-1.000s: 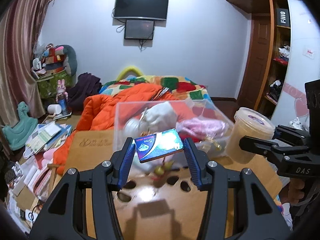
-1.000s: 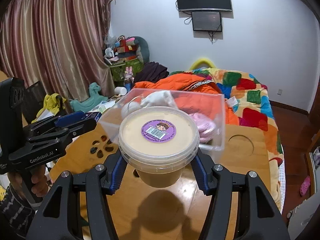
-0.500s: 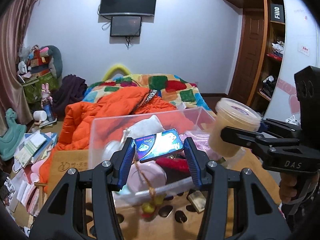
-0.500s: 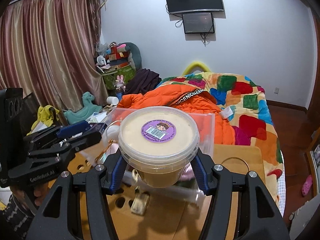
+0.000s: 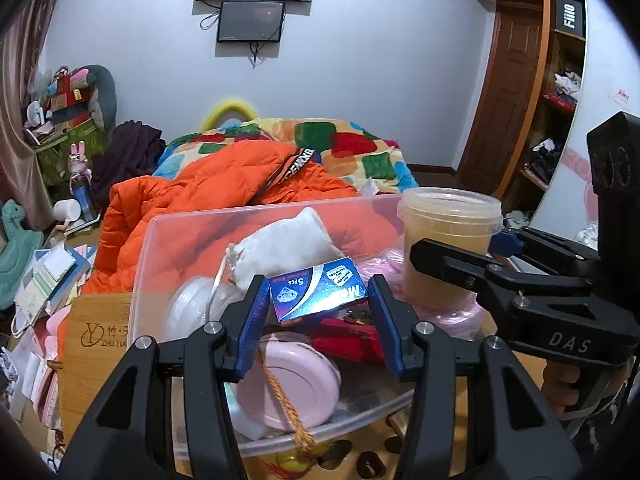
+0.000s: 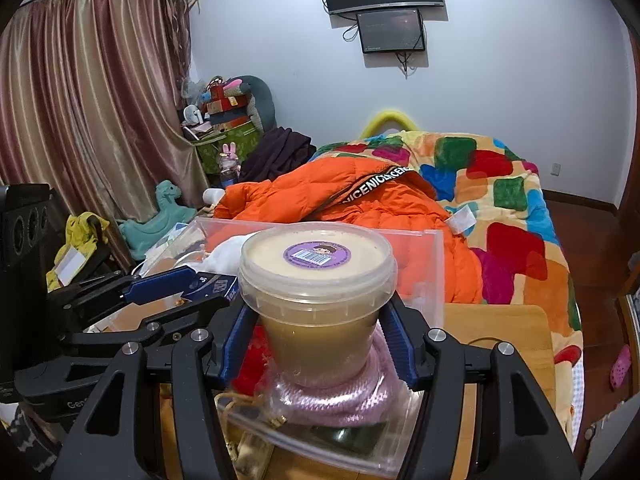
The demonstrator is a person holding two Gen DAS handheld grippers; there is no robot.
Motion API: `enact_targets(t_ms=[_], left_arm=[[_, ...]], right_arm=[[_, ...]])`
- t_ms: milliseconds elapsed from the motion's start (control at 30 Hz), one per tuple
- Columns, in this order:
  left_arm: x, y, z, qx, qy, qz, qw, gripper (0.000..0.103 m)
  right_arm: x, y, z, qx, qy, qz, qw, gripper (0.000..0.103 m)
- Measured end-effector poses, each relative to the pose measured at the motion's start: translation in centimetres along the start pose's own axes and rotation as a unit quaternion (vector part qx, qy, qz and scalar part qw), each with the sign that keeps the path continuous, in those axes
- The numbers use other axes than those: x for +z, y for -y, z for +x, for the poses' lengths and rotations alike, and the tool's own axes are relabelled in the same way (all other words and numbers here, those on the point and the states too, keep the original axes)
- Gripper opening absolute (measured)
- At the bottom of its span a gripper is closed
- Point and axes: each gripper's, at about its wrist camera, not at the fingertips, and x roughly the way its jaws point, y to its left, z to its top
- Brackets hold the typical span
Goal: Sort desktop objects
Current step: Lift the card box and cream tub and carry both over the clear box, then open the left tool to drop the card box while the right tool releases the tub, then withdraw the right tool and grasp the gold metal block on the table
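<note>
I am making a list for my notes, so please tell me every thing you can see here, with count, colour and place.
bin: one, clear, on the table.
table: one, wooden, under the bin.
tub: one, clear with beige contents, in the right gripper over the bin.
box: one, blue, in the left gripper over the bin.
pouch: one, white, in the bin.
dish: one, pink, in the bin.
cord: one, pink, in the bin under the tub.
jacket: one, orange, on the bed.
quilt: one, multicoloured, on the bed.
screens: two, black, on the wall.
left gripper: one, black and blue.
right gripper: one, black and blue.
</note>
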Motion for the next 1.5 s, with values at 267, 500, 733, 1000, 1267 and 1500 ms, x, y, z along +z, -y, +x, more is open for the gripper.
enact_targets(t_ms=[267,500,733,1000,1267,1500], left_arm=[[-0.2,-1.2,1.2,-0.004,-0.016,-0.023,0.9996,0.050],[-0.4,-1.8,1.2,-0.012,-0.023,-0.037,0.9990,0.054],[-0.4,-1.8,-0.1,-0.021,-0.010,-0.043,0.9988,0.062],[-0.5,-2.0,-1.6,-0.046,-0.005,-0.061,0.9971,0.068],[-1.2,-1.5,-3.8,-0.050,0.004,-0.063,0.9967,0.075],[-1.9,-2.1,-5.9,-0.033,0.019,-0.070,0.9968,0.075]], right_arm=[[-0.3,-0.8,0.9,-0.028,0.005,-0.032,0.999,0.056],[-0.8,-1.2,1.7,-0.051,-0.017,-0.052,0.997,0.056],[-0.9,-1.5,1.0,-0.062,-0.020,-0.056,0.996,0.061],[-1.2,-1.9,-1.0,-0.081,-0.009,-0.053,0.995,0.076],[-1.9,-2.6,-2.8,-0.085,-0.009,-0.050,0.995,0.078],[-2.6,-3.0,-4.5,-0.081,-0.007,-0.039,0.996,0.079]])
